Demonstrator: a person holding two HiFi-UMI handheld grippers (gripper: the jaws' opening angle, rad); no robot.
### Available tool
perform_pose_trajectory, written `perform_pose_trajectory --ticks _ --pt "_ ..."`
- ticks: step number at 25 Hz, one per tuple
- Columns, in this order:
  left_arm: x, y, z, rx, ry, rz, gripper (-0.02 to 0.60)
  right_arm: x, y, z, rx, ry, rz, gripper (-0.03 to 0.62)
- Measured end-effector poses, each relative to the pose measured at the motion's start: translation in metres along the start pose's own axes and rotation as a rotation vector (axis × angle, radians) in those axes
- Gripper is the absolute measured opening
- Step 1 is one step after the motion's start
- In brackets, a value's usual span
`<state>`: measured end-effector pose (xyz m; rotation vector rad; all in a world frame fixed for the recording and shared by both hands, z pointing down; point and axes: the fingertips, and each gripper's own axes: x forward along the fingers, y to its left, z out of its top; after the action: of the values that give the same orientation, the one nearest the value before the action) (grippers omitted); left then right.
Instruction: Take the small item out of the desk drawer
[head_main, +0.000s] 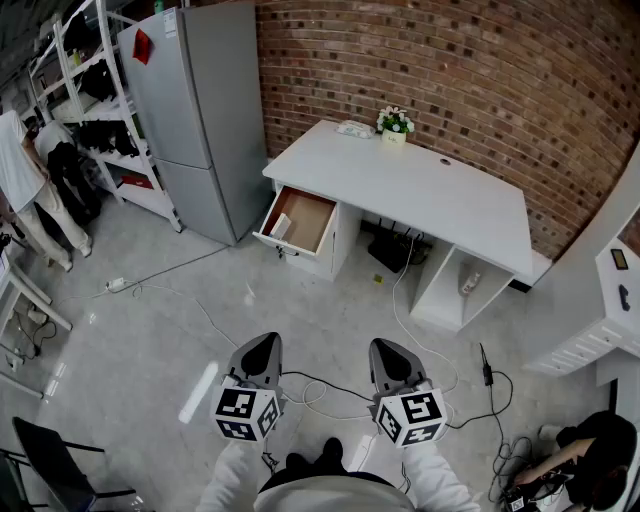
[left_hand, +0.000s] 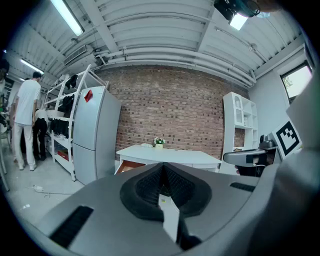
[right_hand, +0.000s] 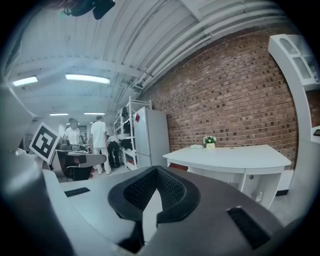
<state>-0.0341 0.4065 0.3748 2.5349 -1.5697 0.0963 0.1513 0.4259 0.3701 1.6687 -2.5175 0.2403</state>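
The open drawer with its small white item is seen far off, nearer the left gripper than the right gripper, both pressed together, empty.

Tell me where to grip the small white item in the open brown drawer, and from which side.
Probably across its narrow width, from above: the open brown drawer walls the small white item in all round, leaving only its top free. It lies by the drawer's front; its finer shape is unclear.
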Motion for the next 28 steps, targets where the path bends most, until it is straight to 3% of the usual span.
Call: perform_pose_trajectory --ticks 20,28 --pt "-0.007 -0.014 -0.013 -0.002 0.014 0.043 0.015 -0.015 -0.026 -0.011 0.058 0.009 0.003 0.026" --pt "0.025 0.004 -0.008 0.003 0.018 0.043 0.015 0.014 -0.034 -0.012 0.071 0.021 0.005 0.026"
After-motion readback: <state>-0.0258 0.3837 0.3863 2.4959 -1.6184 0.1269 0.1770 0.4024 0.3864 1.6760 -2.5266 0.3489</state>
